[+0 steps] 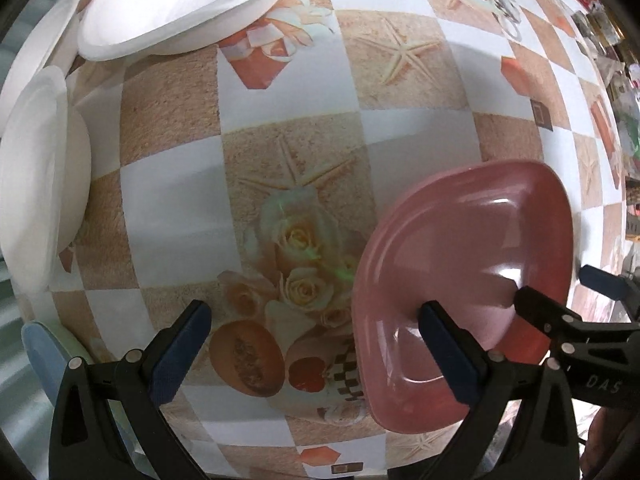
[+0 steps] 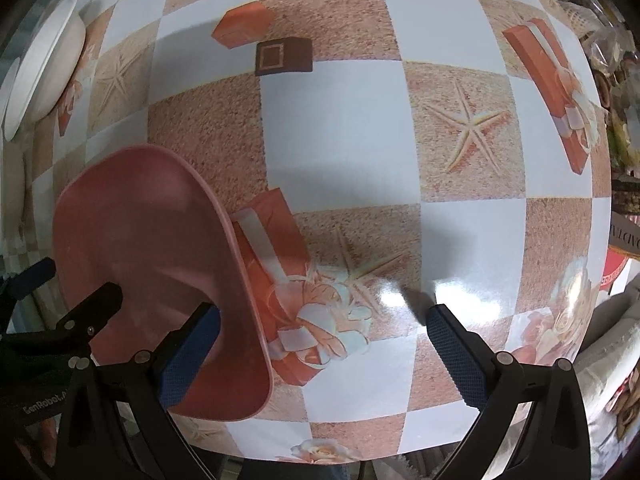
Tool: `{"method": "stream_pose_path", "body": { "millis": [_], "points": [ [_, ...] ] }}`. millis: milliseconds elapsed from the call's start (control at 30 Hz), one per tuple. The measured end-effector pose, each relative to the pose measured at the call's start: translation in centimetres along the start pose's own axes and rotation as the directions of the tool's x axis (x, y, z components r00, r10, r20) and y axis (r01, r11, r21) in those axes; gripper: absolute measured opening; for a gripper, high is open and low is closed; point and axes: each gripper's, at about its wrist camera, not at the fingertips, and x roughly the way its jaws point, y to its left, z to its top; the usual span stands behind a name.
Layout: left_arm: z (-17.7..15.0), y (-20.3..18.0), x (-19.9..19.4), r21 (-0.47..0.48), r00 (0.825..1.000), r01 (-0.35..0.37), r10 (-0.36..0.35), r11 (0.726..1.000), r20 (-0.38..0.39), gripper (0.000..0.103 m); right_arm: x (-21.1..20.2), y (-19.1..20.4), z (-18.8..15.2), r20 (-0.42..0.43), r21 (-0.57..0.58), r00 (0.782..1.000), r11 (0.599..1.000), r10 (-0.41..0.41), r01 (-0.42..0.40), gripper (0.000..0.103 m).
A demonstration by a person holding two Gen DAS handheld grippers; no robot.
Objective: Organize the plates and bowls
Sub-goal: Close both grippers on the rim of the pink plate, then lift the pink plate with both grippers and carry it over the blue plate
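— While the pink bowl (image 1: 472,280) is seen tilted above the checked tablecloth (image 1: 304,92), by what is it carried?

— Its rim is seen between the fingers of both tools. In the left wrist view, the left gripper (image 1: 316,348) is spread wide, with its right-hand pad (image 1: 448,356) lying against the bowl's inner side; whether a true grip is made cannot be told. The other tool's dark fingertip is seen reaching over the bowl's far rim from the right edge.

— And the right gripper (image 2: 324,356)?

— It is likewise held wide apart. Its left-hand pad (image 2: 188,356) is set against the bowl's underside, and nothing is pinched between its two pads. The bowl is placed at the lower left of that view, over the tablecloth's near edge.

— Where are the other dishes found?

— Two white bowls are seen toward the table's far left: one white bowl (image 1: 188,4) at the far corner, and a second white bowl (image 1: 40,168) on its side along the left edge. A pale blue dish (image 1: 40,352) is partly hidden behind the left tool.
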Motion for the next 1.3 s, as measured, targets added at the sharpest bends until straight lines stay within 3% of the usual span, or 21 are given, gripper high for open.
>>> {"method": "stream_pose_path", "body": {
  "millis": [167,233,400,433,467,567,600,733,967,1300],
  "points": [
    [1.0,-1.1,-0.4,0.013,0.998,-0.003,0.003,1.0,-0.055,0.099,0.8,-0.6,1.4,-0.025,-0.011,1.0,1.0,0.0,0.0,0.103],
    [1.6,-2.6,-0.5,0.035,0.999,-0.001,0.003,0.999,-0.044,0.088,0.7,-0.2,2.0,-0.014,-0.033,1.0,0.999,-0.009,0.008,0.1],
    [1.6,-5.0,-1.8,0.15,1.0,-0.002,0.003,0.989,-0.005,0.058,-1.1,1.9,1.4,0.044,-0.115,0.999,0.993,0.011,-0.006,0.06],
    [1.7,-5.2,-1.9,0.16,1.0,0.008,-0.007,0.987,-0.007,0.052,-1.2,2.1,1.4,0.046,-0.119,0.999,0.993,0.013,-0.008,0.057],
    [1.7,-5.3,-1.9,0.165,1.0,0.012,-0.01,0.986,-0.01,0.051,-1.4,2.3,1.4,0.048,-0.114,0.999,0.993,0.015,-0.009,0.049],
    [1.7,-5.6,-2.0,0.184,1.0,0.021,-0.019,0.983,-0.011,0.038,-1.8,2.2,1.4,0.041,-0.086,0.997,0.994,0.072,-0.068,0.017],
    [1.5,-5.8,-2.0,0.197,1.0,0.015,-0.013,0.98,-0.013,0.037,-1.7,2.3,1.3,0.023,-0.072,0.995,0.992,0.102,-0.1,0.017],
    [0.2,-5.2,-2.0,0.207,1.0,-0.008,0.01,0.978,-0.012,0.036,-1.7,3.2,0.6,0.009,-0.069,0.996,0.994,0.09,-0.089,0.017],
    [-2.0,-3.3,-1.6,0.221,0.999,-0.028,0.035,0.975,-0.027,0.036,-0.7,6.2,-1.9,-0.074,-0.084,0.988,0.986,0.137,-0.143,0.017],
    [-3.8,-3.0,-1.0,0.219,0.998,-0.017,0.028,0.976,-0.048,0.036,-0.5,9.1,-2.4,-0.128,-0.152,0.987,0.981,0.101,-0.12,0.017]
  ]
}}
